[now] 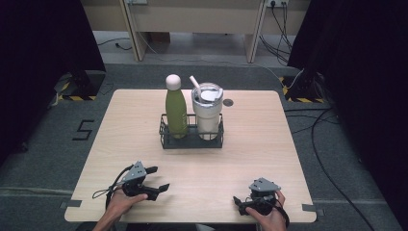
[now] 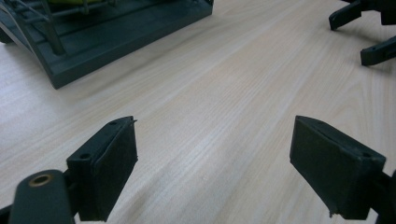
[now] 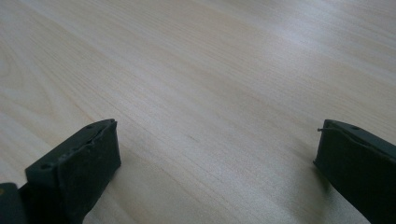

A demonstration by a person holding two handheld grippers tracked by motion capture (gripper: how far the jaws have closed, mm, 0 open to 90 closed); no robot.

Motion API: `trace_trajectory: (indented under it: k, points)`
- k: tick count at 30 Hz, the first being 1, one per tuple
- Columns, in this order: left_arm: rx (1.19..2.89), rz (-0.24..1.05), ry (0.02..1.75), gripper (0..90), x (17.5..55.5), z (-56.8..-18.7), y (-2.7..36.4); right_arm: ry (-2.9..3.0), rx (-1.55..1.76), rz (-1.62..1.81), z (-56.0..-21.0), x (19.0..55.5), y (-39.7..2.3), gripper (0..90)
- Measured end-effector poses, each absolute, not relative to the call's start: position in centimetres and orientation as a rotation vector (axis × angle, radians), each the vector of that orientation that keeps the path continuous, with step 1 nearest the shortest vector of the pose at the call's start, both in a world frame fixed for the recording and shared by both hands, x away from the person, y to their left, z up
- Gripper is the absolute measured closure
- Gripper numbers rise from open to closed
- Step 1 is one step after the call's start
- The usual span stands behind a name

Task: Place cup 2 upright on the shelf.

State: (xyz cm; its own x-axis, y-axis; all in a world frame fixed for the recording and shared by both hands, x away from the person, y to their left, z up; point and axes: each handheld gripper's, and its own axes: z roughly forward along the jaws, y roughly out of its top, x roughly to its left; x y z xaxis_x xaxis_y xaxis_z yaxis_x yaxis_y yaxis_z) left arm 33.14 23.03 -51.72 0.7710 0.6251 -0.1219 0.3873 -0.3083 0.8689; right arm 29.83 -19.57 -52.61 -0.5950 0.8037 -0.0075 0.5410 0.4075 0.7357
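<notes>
A black wire caddy (image 1: 191, 139) stands at the middle of the wooden table (image 1: 250, 144). In it are a green bottle (image 1: 176, 113) with a pale cap on the left and a white tumbler (image 1: 208, 113) with a lid and straw on the right. My left gripper (image 1: 159, 178) rests on the table near the front left, open with nothing between its jaws, pointing right. My right gripper (image 1: 244, 200) lies near the front right edge, also open and empty. The left gripper view shows its own wide-apart jaws (image 2: 215, 126), the caddy base (image 2: 116, 42) and the right gripper (image 2: 362, 35) farther off. The right gripper's own jaws (image 3: 217, 127) stand over bare wood.
A small dark round spot (image 1: 228, 102) sits on the table behind the tumbler. Dark curtains flank the table, and cables (image 1: 322, 139) run over the grey floor at the right. A "5" mark (image 1: 82, 130) is on the floor at the left.
</notes>
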Motion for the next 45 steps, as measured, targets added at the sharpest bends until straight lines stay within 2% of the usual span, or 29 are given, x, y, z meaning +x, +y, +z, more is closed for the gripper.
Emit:
trace_trajectory:
  k: [30,45]
  points:
    - [2.076,0.300,0.786,14.8,30.7,-52.3,23.5,2.305,1.159,1.008,-52.6,29.8,-19.6,0.4]
    - [2.156,0.355,0.838,14.7,29.6,-52.6,23.8,2.302,1.162,1.012,-52.6,29.8,-19.6,0.4]
